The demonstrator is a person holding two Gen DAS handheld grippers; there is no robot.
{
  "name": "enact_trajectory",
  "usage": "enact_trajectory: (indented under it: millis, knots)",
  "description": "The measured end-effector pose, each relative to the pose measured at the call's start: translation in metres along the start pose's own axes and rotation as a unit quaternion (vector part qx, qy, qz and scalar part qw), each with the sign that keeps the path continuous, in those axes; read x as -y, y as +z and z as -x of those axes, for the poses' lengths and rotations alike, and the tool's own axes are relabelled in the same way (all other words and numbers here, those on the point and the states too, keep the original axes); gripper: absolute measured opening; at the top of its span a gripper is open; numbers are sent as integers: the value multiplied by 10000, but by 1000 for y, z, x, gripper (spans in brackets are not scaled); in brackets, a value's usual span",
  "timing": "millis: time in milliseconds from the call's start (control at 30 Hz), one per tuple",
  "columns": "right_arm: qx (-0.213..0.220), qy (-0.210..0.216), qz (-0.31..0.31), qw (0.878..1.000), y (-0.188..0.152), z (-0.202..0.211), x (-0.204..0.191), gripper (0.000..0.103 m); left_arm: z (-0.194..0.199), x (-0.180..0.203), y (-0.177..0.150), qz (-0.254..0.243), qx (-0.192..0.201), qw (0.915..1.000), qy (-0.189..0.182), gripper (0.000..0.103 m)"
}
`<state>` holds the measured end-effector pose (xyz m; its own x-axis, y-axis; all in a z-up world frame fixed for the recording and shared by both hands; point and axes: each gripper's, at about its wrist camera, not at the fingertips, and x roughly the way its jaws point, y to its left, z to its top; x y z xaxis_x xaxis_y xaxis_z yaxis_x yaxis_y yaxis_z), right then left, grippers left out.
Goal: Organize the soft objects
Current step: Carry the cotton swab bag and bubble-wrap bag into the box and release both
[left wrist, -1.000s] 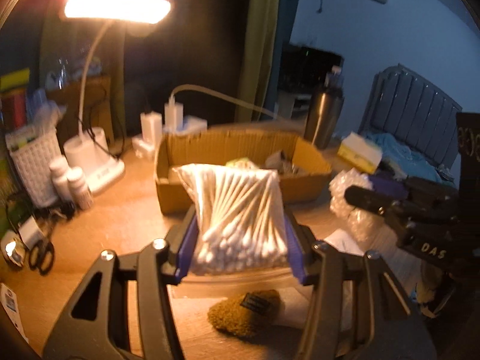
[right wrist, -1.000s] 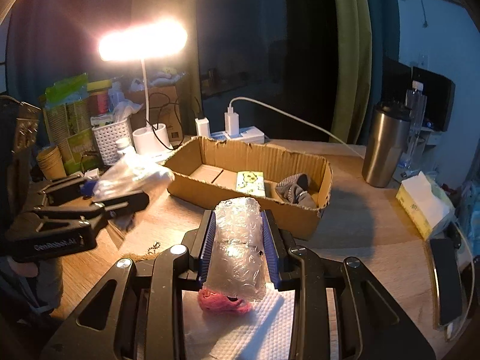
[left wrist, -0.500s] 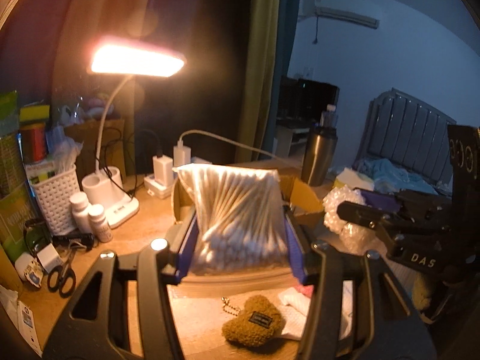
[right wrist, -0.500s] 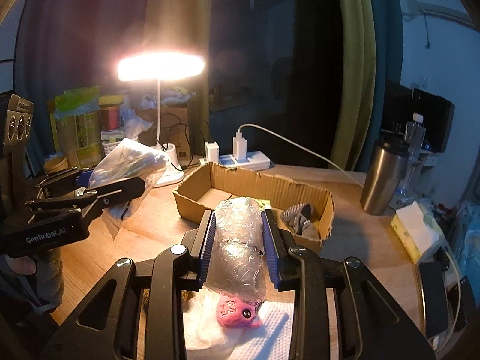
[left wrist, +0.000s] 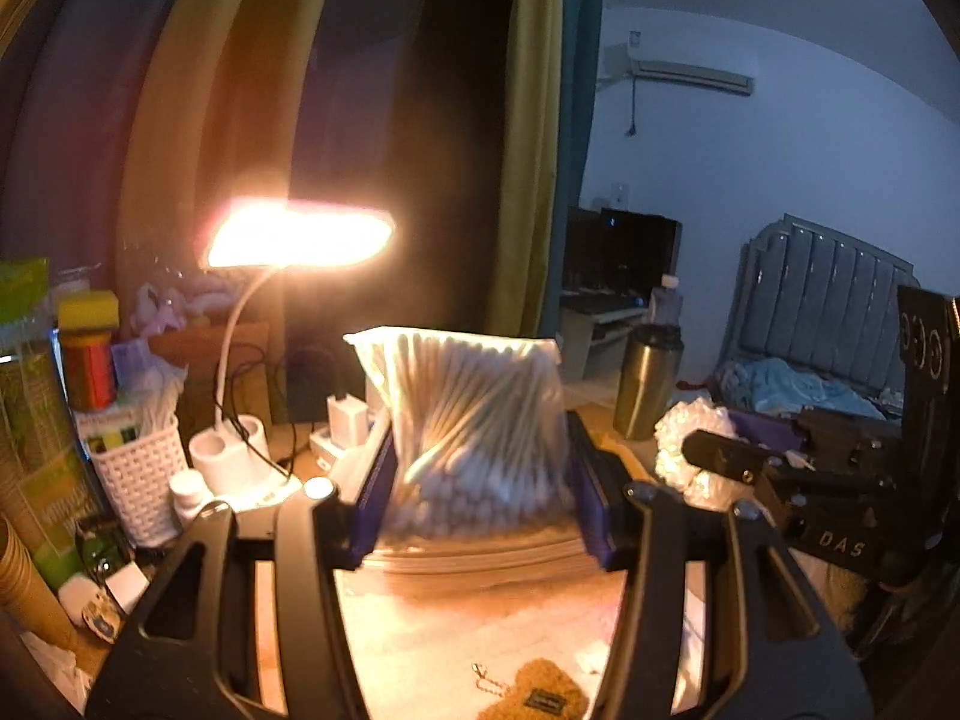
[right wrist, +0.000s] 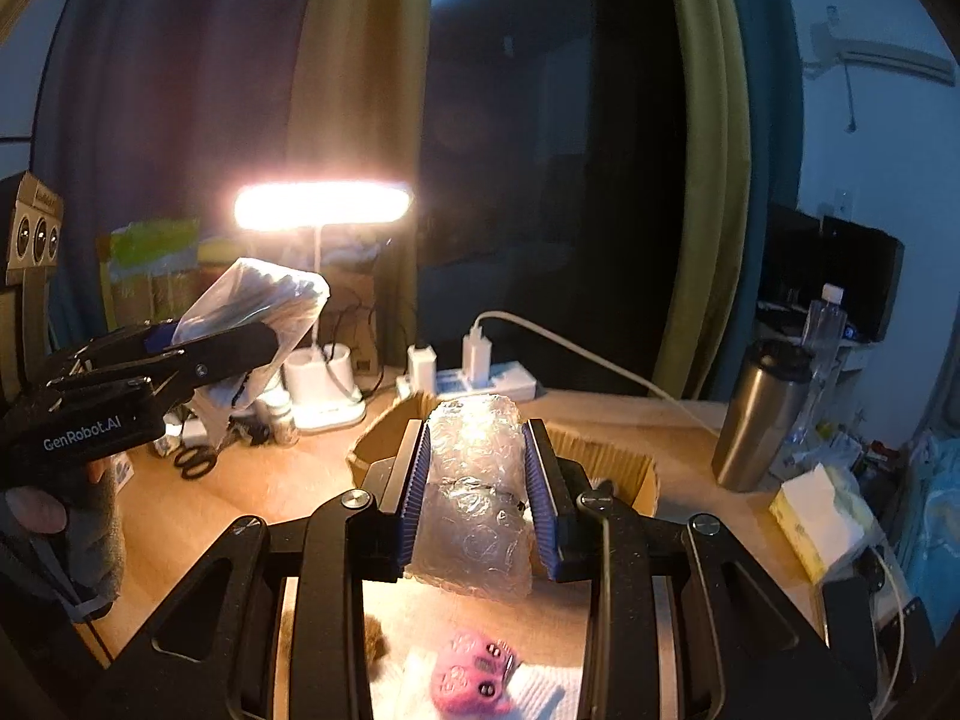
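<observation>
lit desk lamp [right wrist: 322, 207], green curtains [right wrist: 702, 180], wooden desk [right wrist: 678, 420]

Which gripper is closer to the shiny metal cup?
The right gripper, probably. It holds bubble wrap over the cardboard box, with the metal cup just off to its right. The left gripper, holding a bag of cotton swabs, is farther away by the lamp.

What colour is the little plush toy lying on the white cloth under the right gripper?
Pink, with small dark eyes. The plush toy shows best in the right wrist view, on the white cloth.

Cardboard box [right wrist: 606, 459] mostly behind bubble wrap [right wrist: 474, 480]
</observation>
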<state>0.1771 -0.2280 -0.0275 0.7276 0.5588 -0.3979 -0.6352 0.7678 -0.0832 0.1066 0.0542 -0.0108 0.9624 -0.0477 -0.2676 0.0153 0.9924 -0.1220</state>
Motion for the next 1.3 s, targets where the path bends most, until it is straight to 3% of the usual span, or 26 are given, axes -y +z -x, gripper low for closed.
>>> enact_trajectory:
  millis: [467,733,1067,1300]
  knots:
    - [206,-14,-120,9997,19,-40,14,33,-47,-21,13,130,71,9999,6,53]
    - [93,31,-276,9996,16,-78,20,33,-87,-36,2,302,-57,9995,8,53]
    - [-346,357,-302,9983,7,-134,11,33,-146,-45,-25,476,-606,9970,-59,53]
    - [-720,495,-466,9951,-10,-166,8,33,-187,-62,-54,567,-1604,9853,178,58]
